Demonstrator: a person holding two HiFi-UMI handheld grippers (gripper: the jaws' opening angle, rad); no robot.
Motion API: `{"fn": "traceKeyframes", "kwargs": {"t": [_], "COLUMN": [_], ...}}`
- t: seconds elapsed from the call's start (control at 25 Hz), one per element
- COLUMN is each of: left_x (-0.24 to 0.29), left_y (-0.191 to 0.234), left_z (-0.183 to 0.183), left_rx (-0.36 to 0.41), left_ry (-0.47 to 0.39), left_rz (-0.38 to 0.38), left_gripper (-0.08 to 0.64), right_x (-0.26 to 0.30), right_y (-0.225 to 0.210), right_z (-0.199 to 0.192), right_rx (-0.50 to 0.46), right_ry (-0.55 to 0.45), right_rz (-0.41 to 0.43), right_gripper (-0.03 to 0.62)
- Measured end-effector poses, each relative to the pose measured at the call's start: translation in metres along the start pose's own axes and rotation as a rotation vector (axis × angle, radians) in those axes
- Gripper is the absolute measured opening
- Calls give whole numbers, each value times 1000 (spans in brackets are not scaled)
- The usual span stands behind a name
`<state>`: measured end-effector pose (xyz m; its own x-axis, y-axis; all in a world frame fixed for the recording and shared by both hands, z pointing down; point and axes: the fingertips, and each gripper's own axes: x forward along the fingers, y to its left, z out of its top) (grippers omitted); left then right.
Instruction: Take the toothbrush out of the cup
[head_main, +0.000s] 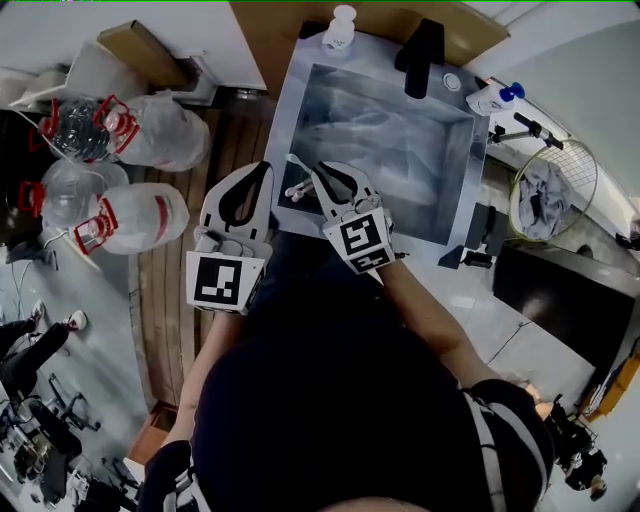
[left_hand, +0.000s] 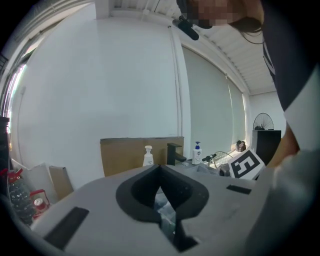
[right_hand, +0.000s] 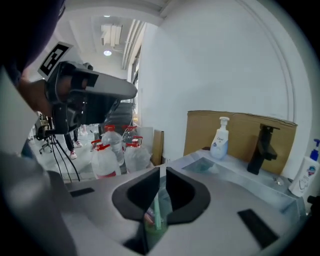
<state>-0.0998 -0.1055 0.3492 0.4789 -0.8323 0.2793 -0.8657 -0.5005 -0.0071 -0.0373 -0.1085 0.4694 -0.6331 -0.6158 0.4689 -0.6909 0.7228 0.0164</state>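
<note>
My right gripper (head_main: 322, 176) is over the front rim of the steel sink (head_main: 462, 180); its jaws are shut on the pale green handle of a toothbrush (right_hand: 156, 209). The handle runs down into a greenish cup (right_hand: 154, 235), mostly hidden under the jaws, with something pink (right_hand: 148, 218) beside it. In the head view, the brush (head_main: 298, 164) shows as a thin white stick between the two grippers. My left gripper (head_main: 263, 172) is just left of it, its jaws (left_hand: 160, 170) closed tip to tip with nothing seen between them.
A black faucet (head_main: 420, 58) and a white soap bottle (head_main: 340, 28) stand at the sink's back edge. Another pump bottle (head_main: 495, 97) stands at the right. Several large water jugs (head_main: 130, 215) lie on the floor to the left. A wire basket (head_main: 552, 188) sits to the right.
</note>
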Motion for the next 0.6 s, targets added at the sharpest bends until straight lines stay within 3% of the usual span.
{"fn": "traceKeyframes", "kwargs": {"t": [0.36,0.6], "left_x": [13,17], "left_y": [9,13], "left_z": [-24,-51], "left_rx": [-12,-30], "left_ry": [109,190], "left_rz": [-84,-116], "left_gripper": [21,21], "right_x": [37,55], "right_y": [7,10], "right_z": [-33,-47], "right_rx": [-69,-92], "right_ry": [178,234], "right_rz": [104,129], "right_gripper": [31,32]}}
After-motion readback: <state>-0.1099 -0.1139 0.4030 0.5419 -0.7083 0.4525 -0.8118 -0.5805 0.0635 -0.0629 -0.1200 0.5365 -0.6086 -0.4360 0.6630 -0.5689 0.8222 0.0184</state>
